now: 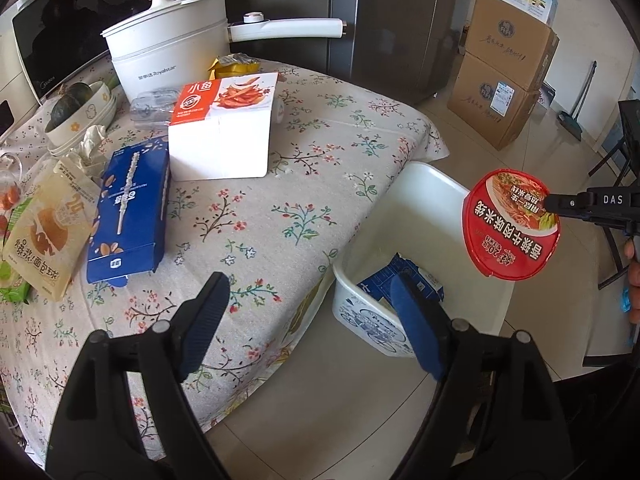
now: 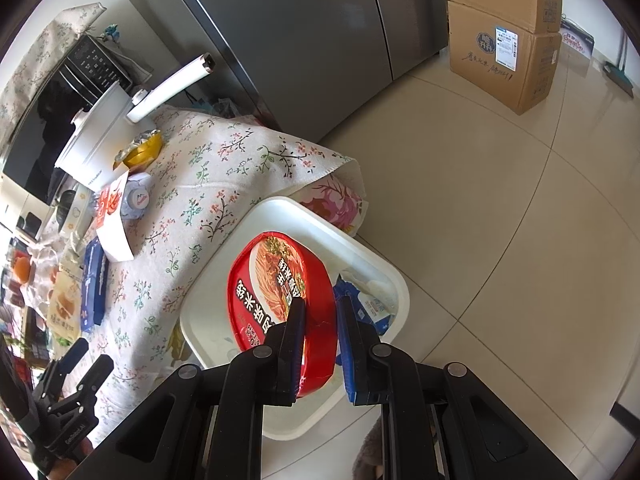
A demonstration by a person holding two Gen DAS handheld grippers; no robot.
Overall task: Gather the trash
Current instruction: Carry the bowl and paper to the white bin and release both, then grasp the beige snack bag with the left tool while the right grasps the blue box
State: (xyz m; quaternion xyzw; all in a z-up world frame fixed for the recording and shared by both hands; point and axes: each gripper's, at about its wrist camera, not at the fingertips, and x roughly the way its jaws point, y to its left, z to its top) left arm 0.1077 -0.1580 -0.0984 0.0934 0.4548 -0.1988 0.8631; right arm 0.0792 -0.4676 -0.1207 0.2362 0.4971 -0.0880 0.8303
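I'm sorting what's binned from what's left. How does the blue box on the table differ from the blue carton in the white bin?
The blue box lies flat and whole on the floral tablecloth; the blue carton sits tilted inside the white bin, beside the table.
The box shows fully; the carton is partly hidden behind the left tool.
The box looks larger.
Both are blue printed packaging.

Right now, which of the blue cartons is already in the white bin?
The crumpled blue-and-white carton, lying at the bottom of the white plastic bin on the floor. The long dark-blue box with the biscuit-stick picture lies flat on the floral tablecloth.
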